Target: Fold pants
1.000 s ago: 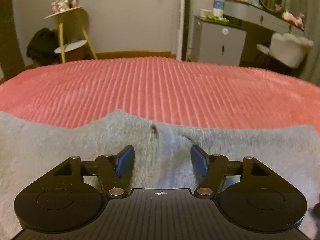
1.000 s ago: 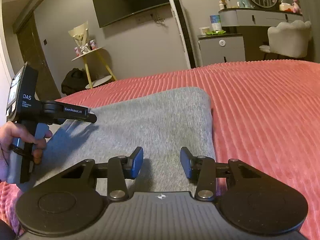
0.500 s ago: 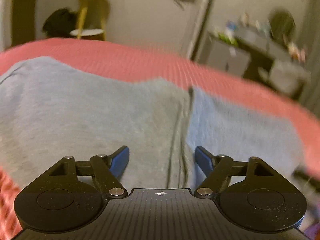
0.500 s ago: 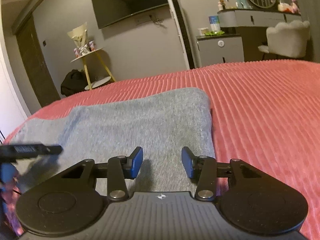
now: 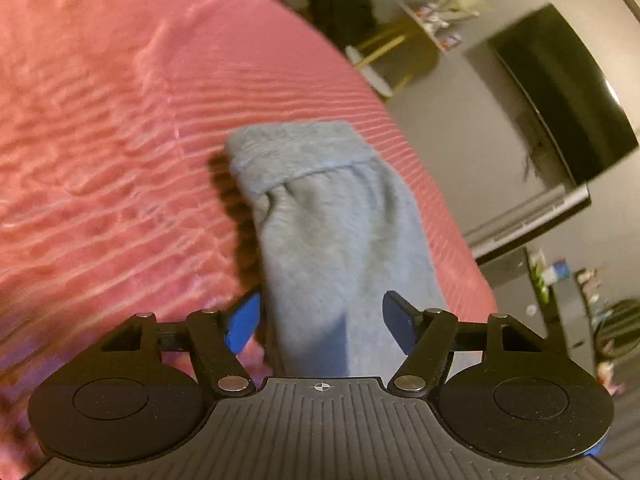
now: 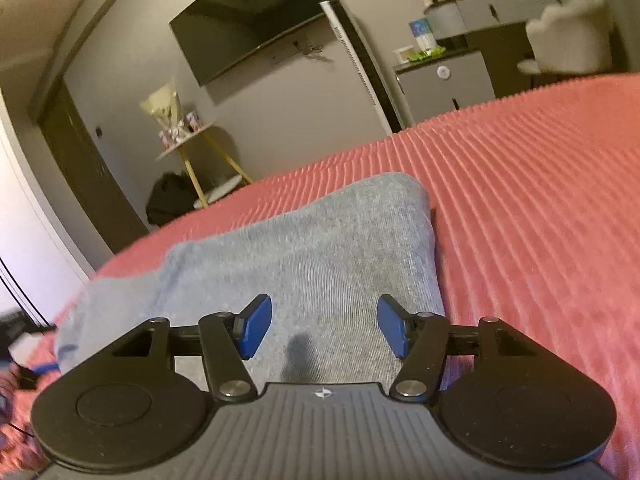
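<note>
Grey sweatpants (image 5: pixel 336 232) lie on the pink ribbed bedspread (image 5: pixel 120 120). In the tilted left wrist view one leg stretches away from me and ends in a ribbed cuff (image 5: pixel 292 148). My left gripper (image 5: pixel 320 322) is open just above that leg, its blue fingers on either side of the cloth, holding nothing. In the right wrist view the pants (image 6: pixel 312 256) lie folded into a thick flat slab. My right gripper (image 6: pixel 322 328) is open above its near part and empty.
The bedspread (image 6: pixel 540 200) spreads wide to the right of the pants. Beyond the bed are a wall TV (image 6: pixel 248 28), a yellow-legged side table (image 6: pixel 192 148), a grey cabinet (image 6: pixel 444 84) and a white chair (image 6: pixel 572 44).
My left gripper has swung round and rolled, from facing the waist area to looking along one leg to its cuff. My right gripper has opened wider and tipped slightly. The left gripper has left the right view.
</note>
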`<state>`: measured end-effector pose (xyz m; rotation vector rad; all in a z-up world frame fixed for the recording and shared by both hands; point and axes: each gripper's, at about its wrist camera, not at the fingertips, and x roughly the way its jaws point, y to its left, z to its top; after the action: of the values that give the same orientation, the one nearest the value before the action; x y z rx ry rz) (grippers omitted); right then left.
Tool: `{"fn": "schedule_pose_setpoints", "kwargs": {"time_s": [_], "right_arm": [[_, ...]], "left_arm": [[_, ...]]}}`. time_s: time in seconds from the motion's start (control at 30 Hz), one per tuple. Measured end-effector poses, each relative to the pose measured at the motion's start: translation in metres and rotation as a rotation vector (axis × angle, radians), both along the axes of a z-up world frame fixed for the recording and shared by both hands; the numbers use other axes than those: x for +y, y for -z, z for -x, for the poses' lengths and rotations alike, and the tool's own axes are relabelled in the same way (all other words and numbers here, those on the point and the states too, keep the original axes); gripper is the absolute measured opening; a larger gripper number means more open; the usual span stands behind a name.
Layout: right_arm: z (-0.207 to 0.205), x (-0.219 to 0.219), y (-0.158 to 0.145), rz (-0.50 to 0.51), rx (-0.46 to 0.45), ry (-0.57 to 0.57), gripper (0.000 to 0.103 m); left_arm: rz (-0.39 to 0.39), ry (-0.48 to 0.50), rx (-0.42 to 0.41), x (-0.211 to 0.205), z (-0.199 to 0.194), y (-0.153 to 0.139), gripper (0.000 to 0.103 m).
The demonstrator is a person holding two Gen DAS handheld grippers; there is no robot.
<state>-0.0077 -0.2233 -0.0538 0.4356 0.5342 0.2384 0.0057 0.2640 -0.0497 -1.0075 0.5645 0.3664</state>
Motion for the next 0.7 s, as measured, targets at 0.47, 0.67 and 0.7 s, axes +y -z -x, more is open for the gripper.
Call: {"fn": "schedule_pose_setpoints", "kwargs": {"time_s": [0.47,0.67,0.7], "right_arm": [[-0.001,0.000,0.010,-0.054,-0.041,-0.023,0.074],[-0.003,-0.004,0.010,-0.088,-0.038,-0.025,0.075],[-0.003,-0.006,0.010,-0.099,-0.036,-0.025,0.075]], "left_arm": [[0.286,-0.101,-0.073,0.066,-0.045,0.040,0.046],[-0.001,-0.010,-0.046,0.043,-0.047,-0.002,0.026],[-0.063,0.007,-0.045,0.037,-0.046,-0.012,0.024]]}}
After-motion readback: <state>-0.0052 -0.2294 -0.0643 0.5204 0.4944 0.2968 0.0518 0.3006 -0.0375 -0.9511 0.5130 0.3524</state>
